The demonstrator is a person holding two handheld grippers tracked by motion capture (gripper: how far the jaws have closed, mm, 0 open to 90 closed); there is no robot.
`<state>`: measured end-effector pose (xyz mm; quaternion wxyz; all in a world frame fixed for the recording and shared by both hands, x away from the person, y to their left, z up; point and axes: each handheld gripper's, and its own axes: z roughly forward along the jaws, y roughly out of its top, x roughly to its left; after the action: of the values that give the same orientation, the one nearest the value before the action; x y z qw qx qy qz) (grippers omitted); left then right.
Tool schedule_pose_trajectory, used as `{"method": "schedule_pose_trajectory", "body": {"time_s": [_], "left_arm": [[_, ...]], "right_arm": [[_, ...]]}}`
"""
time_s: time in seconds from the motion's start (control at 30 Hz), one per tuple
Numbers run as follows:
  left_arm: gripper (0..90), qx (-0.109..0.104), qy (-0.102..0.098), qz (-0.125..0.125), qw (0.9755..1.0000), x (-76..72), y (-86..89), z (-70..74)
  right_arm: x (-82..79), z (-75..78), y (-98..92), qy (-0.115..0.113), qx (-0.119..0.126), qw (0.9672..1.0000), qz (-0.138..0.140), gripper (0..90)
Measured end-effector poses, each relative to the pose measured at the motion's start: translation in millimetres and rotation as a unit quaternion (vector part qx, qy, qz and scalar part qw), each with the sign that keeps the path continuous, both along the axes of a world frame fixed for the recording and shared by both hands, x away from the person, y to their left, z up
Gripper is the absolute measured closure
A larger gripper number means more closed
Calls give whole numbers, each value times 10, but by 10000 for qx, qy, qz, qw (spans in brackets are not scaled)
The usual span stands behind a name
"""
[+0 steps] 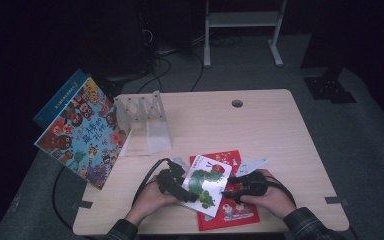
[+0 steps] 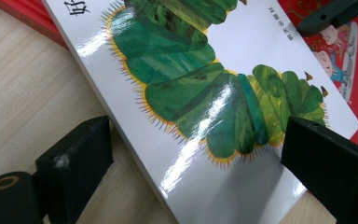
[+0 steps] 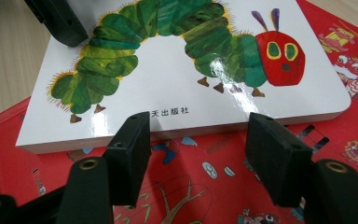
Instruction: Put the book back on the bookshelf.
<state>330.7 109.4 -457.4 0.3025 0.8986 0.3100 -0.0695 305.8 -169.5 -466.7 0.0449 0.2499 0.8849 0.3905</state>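
From above, the white caterpillar book [image 1: 206, 183] lies slanted on the red book [image 1: 228, 207], between the left gripper [image 1: 180, 187] and the right gripper [image 1: 235, 189], both hard by its opposite edges; I'd judge them equally near. Along the left gripper's jaws, the glossy white cover runs diagonally across the gap, its long edge just inside the near jaw; the jaws stand open, pressing nothing. Along the right gripper's jaws, the thick, round-cornered board edge lies straight ahead, just past the parted, empty tips, red paper underneath.
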Motion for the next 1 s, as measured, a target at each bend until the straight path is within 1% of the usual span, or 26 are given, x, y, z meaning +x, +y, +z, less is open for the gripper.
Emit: {"method": "schedule_pose_trajectory", "body": {"time_s": [0.07, 0.13, 0.2, 0.33, 0.57, 0.63, 0.67, 0.7, 0.83, 0.93, 1.0], "left_arm": [[75, -7, 96, 58, 9999, 10, -1, 8], [75, 18, 122, 93, 9999, 13, -15, 12], [76, 44, 127, 90, 9999, 13, -26, 20], [79, -80, 228, 149, 9996, 15, -18, 40], [85, -352, 114, 202, 9991, -5, 0, 160], [85, -473, 83, 228, 9986, -11, 3, 194], [85, -575, 106, 236, 9980, -17, 0, 208], [99, -681, 83, 277, 9973, -27, -2, 229], [103, -831, -45, 202, 9963, -55, -14, 340], [123, -945, -61, 172, 9954, -67, -10, 390], [123, -952, -82, 148, 9953, -73, -18, 407]], "right_arm": [[-7, -1, 2, -12, -8, 10000, -6, 385], [-13, -5, 1, -27, 11, 10000, -16, 385], [-16, -10, -1, -50, 15, 10000, -15, 360], [-22, -15, -9, -82, -11, 10000, -24, 314], [-19, -22, -27, -125, -64, 9999, -36, 255], [-17, -23, -31, -129, -80, 9999, -42, 242], [-17, -22, -33, -130, -85, 9999, -37, 240], [-17, -22, -35, -127, -90, 9999, -35, 236], [-14, -24, -43, -133, -102, 9999, -36, 222], [-15, -24, -48, -130, -110, 9998, -36, 218], [-15, -25, -51, -129, -109, 9998, -39, 217]]}}
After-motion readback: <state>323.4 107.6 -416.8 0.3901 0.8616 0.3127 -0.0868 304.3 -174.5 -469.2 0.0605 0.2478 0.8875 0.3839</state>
